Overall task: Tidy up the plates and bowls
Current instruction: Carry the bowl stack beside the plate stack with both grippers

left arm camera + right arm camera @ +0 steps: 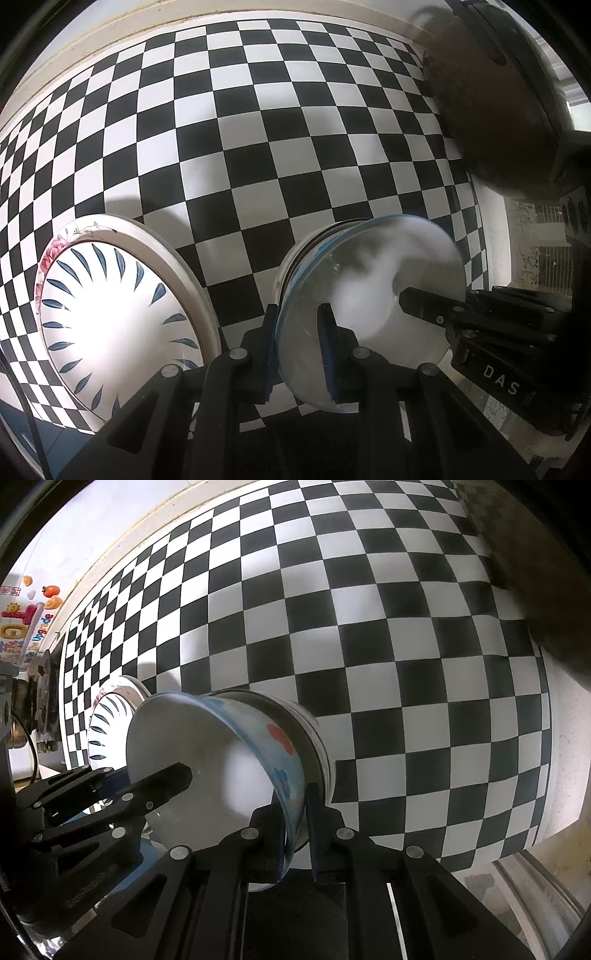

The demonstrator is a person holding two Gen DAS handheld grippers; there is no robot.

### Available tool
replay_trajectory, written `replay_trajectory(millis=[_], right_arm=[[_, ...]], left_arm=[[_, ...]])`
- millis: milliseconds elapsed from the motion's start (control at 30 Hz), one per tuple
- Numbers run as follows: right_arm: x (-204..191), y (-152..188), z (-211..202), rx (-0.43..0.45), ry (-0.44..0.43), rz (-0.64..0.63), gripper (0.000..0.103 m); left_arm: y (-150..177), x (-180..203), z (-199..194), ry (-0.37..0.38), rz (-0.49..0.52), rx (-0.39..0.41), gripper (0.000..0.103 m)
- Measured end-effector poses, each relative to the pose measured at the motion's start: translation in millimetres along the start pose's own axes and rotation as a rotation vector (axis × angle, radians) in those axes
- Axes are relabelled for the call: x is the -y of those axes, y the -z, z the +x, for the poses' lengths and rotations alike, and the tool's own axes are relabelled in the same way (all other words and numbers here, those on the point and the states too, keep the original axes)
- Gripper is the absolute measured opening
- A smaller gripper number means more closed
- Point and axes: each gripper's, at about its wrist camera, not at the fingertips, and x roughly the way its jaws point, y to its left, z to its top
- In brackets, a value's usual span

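Note:
A bowl (373, 280) with a white inside and a blue patterned outside (284, 746) sits on top of a stack of white bowls (314, 731) on the checkered cloth. My left gripper (298, 309) is shut on its near left rim, one finger inside and one outside. My right gripper (295, 794) is closed over the opposite rim, with the blue wall between its pads; it also shows as a black finger (424, 306) in the left wrist view. To the left lies a stack of plates, a blue-leaf plate (118, 325) on a larger pink-flower plate (55, 254).
The black-and-white checkered cloth (295, 129) covers the table up to a pale wall edge at the back. A dark round pot (498, 110) stands at the far right. The cloth ends at the right table edge (565, 775). Colourful stickers (26, 616) mark the left wall.

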Motion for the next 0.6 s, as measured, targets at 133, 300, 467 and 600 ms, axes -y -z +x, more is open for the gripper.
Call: replay_trajectory(millis=[133, 300, 467, 600], right_arm=[[-0.7, -0.3, -2.7, -0.009, 0.003, -0.007, 0.014], [-0.2, 1.2, -5.4, -0.014, -0.003, -0.017, 0.014], [-0.3, 5.6, -8.4, -0.011, 0.002, -0.030, 0.014], [0.4, 7.6, -10.8, -0.005, -0.001, -0.028, 0.014]], left_arm=[[0.4, -0.8, -0.2, 0.003, -0.007, 0.000, 0.018], [0.3, -1.5, -1.5, 0.000, -0.006, 0.002, 0.018], [0.7, -0.6, -1.8, -0.004, -0.006, 0.005, 0.018], [1.8, 1.2, -0.4, -0.009, -0.004, 0.006, 0.018]])
